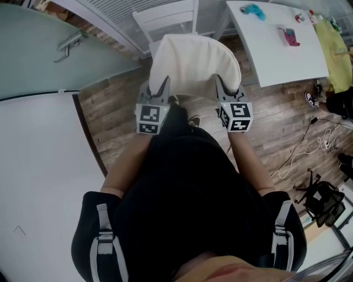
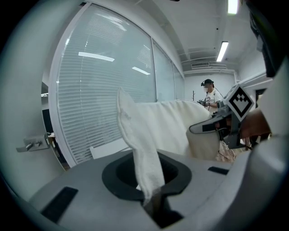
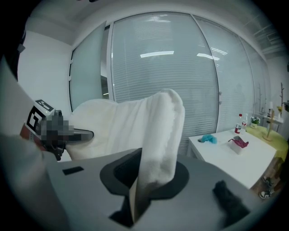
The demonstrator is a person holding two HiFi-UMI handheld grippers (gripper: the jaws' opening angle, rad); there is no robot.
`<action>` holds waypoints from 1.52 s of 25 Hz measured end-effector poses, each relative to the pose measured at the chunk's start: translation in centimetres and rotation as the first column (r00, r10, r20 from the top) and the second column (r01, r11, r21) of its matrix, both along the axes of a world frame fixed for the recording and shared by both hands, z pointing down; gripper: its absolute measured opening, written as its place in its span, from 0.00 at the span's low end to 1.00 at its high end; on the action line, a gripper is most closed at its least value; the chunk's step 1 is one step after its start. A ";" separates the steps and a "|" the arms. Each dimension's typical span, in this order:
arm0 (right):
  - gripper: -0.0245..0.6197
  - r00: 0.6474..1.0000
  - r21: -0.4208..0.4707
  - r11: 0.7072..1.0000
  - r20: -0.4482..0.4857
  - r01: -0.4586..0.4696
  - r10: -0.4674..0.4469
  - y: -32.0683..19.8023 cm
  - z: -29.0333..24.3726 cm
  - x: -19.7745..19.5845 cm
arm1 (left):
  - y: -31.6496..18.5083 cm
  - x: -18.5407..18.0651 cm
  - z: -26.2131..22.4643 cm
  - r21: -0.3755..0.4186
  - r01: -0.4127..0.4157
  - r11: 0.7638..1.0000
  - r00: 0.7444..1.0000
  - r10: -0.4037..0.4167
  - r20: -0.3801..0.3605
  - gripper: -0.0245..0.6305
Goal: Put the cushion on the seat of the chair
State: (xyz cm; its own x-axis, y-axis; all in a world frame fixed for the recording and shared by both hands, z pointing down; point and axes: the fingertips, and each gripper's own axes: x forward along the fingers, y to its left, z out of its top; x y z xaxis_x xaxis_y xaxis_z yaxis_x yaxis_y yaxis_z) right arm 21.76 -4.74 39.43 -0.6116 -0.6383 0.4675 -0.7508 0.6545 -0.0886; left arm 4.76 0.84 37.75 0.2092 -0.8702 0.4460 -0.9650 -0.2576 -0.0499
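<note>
A cream-white cushion [image 1: 194, 63] hangs in the air between my two grippers, in front of me. My left gripper [image 1: 164, 82] is shut on its near left edge; in the left gripper view the fabric [image 2: 135, 144] runs down into the closed jaws. My right gripper [image 1: 219, 81] is shut on the near right edge, where the cushion's thick edge [image 3: 160, 135] is pinched in the right gripper view. A white chair [image 1: 165, 19] stands just beyond the cushion against the blinds; only its backrest shows, the seat is hidden behind the cushion.
A white table [image 1: 276, 41] stands to the right with a teal object [image 1: 253, 10], a pink item [image 1: 289, 36] and bottles. Cables [image 1: 309, 140] and shoes lie on the wooden floor at right. A glass door with a handle [image 1: 69, 44] is at left. A person [image 2: 208, 97] stands far off.
</note>
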 end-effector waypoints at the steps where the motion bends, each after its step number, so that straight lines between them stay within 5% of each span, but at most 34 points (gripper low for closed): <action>1: 0.12 1.000 -0.003 1.000 -0.002 0.003 -0.003 -0.5 0.3 -0.3 | -0.4 -0.3 0.3 -0.002 0.003 1.000 1.000 -0.003 -0.002 0.12; 28: 0.12 0.975 -0.148 0.982 -0.170 0.117 -0.142 -15.6 10.3 -12.5 | -14.1 -12.1 12.1 -0.178 0.073 0.981 0.989 -0.094 -0.110 0.12; 38: 0.12 0.947 -0.300 0.927 -0.155 0.227 -0.282 -19.0 21.3 -14.1 | -15.6 -13.2 22.3 -0.327 0.179 0.928 0.970 -0.223 -0.101 0.12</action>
